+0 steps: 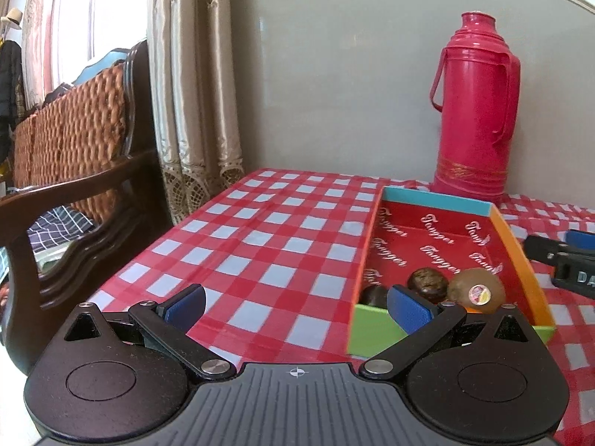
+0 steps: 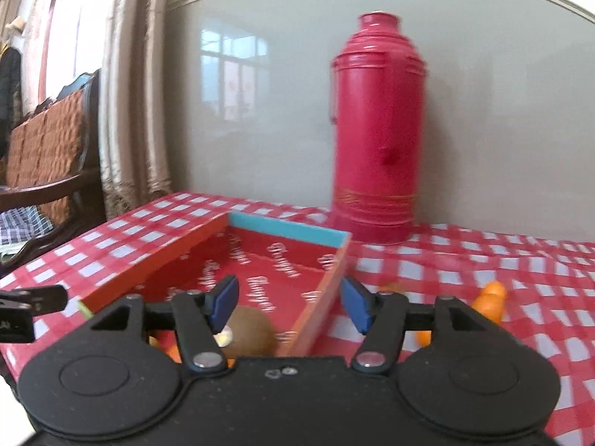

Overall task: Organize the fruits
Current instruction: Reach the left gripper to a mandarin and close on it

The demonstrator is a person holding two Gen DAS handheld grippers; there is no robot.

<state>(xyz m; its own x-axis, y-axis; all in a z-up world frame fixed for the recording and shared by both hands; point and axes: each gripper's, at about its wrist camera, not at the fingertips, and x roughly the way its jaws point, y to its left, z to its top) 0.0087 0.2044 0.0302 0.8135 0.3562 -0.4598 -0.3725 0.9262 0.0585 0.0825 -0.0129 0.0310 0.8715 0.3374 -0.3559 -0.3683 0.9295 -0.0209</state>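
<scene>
step: I think I just put the kiwi in the box. Now I should lift my right gripper straight up and back, so it does not bump the box wall.
next fruit: small orange fruits lie on the checked cloth, right of the box. I should go for one of those next, and come at it from above.
right gripper: about half open, holding nothing. One blue pad is over the kiwi, the other is outside the box wall. The picture is blurry, so I cannot be sure the pad is clear of the kiwi.
left gripper: wide open and empty, low over the cloth by the near box corner.
in the box: the kiwi with a sticker and two dark round fruits, all at the near end.
behind: a pink flask stands by the wall.
</scene>
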